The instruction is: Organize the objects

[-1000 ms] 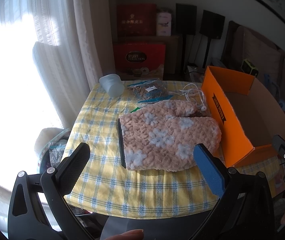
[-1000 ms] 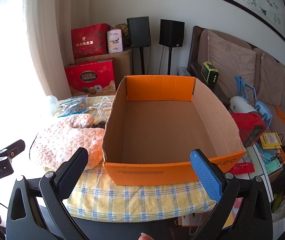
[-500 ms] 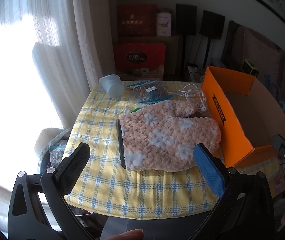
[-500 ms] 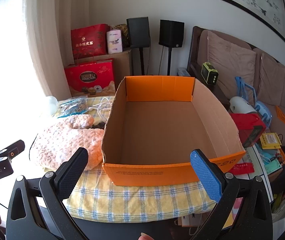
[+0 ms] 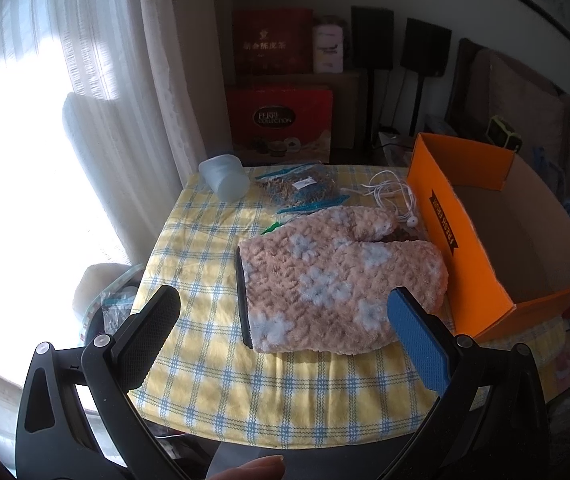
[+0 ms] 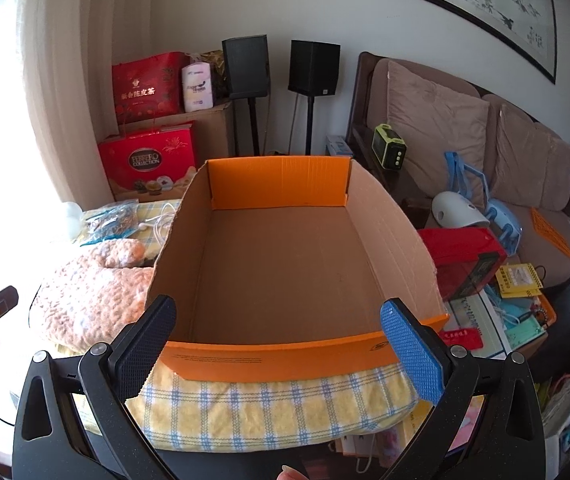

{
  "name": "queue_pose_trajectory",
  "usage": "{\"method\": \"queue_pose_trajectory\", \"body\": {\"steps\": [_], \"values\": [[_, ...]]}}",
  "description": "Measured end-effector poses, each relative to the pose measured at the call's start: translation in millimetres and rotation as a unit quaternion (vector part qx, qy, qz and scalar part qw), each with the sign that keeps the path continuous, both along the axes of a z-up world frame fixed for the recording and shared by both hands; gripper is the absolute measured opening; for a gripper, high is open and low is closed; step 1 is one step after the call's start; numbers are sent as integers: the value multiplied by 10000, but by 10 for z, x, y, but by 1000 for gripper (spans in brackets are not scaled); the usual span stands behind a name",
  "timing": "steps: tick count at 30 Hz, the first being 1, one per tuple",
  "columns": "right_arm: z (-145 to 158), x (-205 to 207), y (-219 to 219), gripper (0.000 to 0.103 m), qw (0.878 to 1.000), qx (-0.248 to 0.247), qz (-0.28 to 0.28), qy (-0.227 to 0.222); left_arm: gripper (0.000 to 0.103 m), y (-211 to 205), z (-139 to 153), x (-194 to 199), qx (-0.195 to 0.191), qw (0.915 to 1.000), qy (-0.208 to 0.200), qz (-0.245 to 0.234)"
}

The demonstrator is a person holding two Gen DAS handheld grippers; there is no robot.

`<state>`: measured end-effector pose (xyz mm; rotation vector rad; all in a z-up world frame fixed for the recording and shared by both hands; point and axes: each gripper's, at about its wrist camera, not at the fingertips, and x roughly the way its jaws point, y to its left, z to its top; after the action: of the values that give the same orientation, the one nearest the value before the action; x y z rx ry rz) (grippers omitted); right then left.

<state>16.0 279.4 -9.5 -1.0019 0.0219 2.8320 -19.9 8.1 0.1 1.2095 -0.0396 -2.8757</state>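
Mitten (image 5: 341, 288) hides something dark (unidentifiable) beside orange box (image 5: 441, 232).

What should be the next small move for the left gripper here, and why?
Probably lower the left gripper, which is open and holding nothing, onto the pink mitten. The mitten lies flat on the checked cloth, nearest the fingers, and the orange box beside it has nothing in it.
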Motion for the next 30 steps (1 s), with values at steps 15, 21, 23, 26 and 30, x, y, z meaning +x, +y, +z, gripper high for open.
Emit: {"method": "queue_pose_trajectory", "body": {"steps": [15, 21, 23, 26, 30], "values": [[-71, -415, 820, 103, 9973, 101, -619, -385, 103, -61, -73, -335, 47, 9999, -65, -105], [-182, -561, 1054, 103, 9949, 136, -787, -623, 103, 44, -62, -445, 402, 9979, -151, -477], [-223, -583, 1107, 103, 9942, 118, -804, -702, 103, 148, -54, -488, 427, 9971, -181, -612], [-283, -605, 1173, 102, 9934, 91, -831, -784, 101, 318, -42, -544, 508, 9951, -205, -819], [-341, -618, 1272, 99, 9924, 68, -873, -865, 95, 545, -53, -609, 650, 9912, -320, -1110]]}}
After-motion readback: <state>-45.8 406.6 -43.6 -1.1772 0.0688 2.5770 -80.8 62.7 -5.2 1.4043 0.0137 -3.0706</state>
